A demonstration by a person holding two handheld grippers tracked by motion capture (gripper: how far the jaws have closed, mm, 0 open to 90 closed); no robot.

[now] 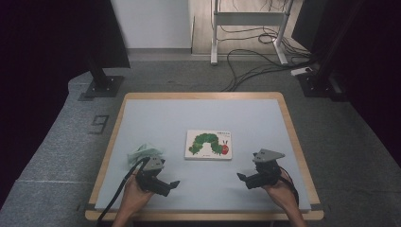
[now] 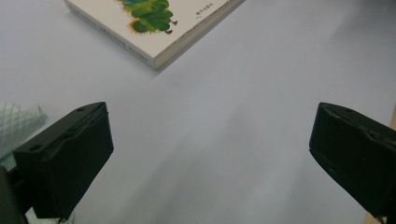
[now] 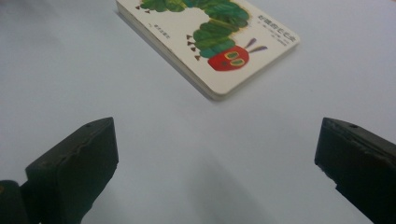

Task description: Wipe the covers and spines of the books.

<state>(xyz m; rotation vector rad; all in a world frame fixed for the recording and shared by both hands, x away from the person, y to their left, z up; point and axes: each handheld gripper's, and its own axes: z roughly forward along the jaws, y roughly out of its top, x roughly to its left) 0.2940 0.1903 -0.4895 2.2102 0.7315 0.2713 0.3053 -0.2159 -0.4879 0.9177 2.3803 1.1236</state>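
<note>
Both claws gape empty – left claw (image 1: 174, 184) at 7 o'clock, right claw (image 1: 242, 177) at 5. Board book (image 1: 208, 144) lies flat mid-surface (image 1: 246, 118), closed, apart from both. Likely stiff, light, glossy cover – pinch a short edge. Crumpled mesh cloth (image 1: 142, 152) sits at 8.

From my end I count one picture book (image 1: 208, 144), one crumpled green mesh bag (image 1: 143, 152), two grippers, all on one table (image 1: 198, 111).
</note>
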